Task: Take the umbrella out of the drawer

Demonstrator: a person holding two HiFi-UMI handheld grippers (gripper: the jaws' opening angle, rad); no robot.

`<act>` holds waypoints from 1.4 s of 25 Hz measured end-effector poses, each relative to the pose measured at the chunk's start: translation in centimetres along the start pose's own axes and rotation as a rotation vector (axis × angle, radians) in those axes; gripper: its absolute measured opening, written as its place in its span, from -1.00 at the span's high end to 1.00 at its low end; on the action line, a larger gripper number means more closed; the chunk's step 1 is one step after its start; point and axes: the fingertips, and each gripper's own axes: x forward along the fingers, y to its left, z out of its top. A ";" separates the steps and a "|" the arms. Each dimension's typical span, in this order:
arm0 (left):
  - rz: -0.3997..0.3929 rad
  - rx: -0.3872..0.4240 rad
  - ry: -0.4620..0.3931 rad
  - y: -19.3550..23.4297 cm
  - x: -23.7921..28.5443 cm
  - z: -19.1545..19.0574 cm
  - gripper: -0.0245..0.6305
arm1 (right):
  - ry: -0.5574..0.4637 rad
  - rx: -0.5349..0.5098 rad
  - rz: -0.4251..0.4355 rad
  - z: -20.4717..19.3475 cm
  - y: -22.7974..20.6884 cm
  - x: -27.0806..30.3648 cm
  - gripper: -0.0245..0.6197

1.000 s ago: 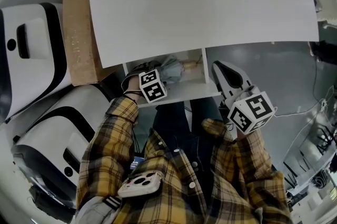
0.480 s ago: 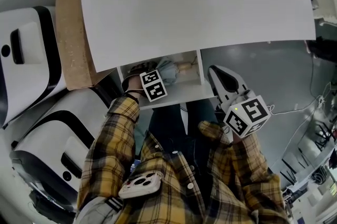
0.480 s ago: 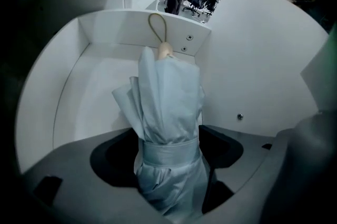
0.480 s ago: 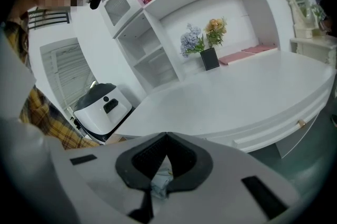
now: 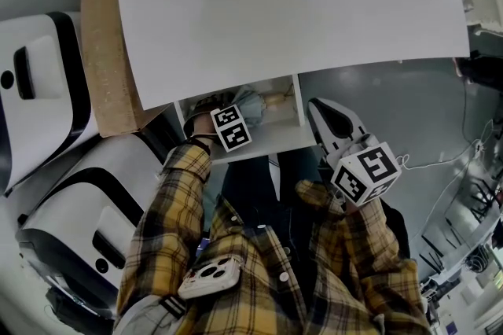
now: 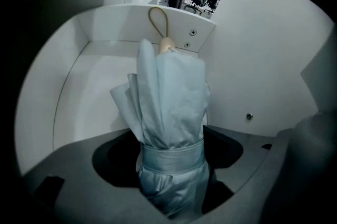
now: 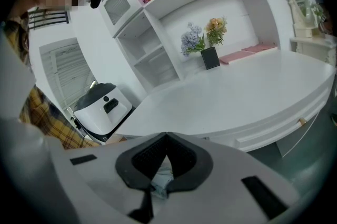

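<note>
Two jaws of the left hand-held gripper, just opened wide, flank the umbrella in the drawer; right hand-held gripper sits closed.

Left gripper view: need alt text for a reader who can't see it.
A folded pale blue umbrella, strapped near its end, lies in a white drawer between the open jaws of the left gripper, which have just been opening. Its wooden handle, with a cord loop, points toward the drawer's far wall.
</note>
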 end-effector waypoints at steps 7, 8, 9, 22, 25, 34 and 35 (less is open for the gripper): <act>0.001 0.024 -0.004 -0.2 -0.1 0.1 -0.07 | -0.003 -0.011 0.012 0.2 0.6 0.3 0.87; -0.003 0.026 -0.004 -0.2 -0.1 0.0 -0.06 | -0.002 -0.013 0.011 0.3 0.6 0.3 0.87; -0.006 0.026 -0.005 -0.2 -0.2 0.0 -0.05 | -0.002 -0.014 0.011 0.3 0.7 0.3 0.87; 0.021 0.033 -0.042 -0.1 -1.7 0.7 -0.02 | -0.015 -0.027 0.007 0.7 0.9 -0.4 0.87; 0.038 0.024 -0.081 0.0 -2.9 1.4 -0.02 | -0.018 -0.035 0.016 1.0 1.2 -0.5 0.87; 0.111 -0.047 -0.197 0.1 -7.2 2.9 -0.02 | -0.040 -0.082 0.059 2.7 2.6 -0.9 0.87; 0.121 -0.061 -0.211 0.1 -7.7 3.0 -0.02 | -0.042 -0.089 0.064 2.9 2.8 -0.9 0.87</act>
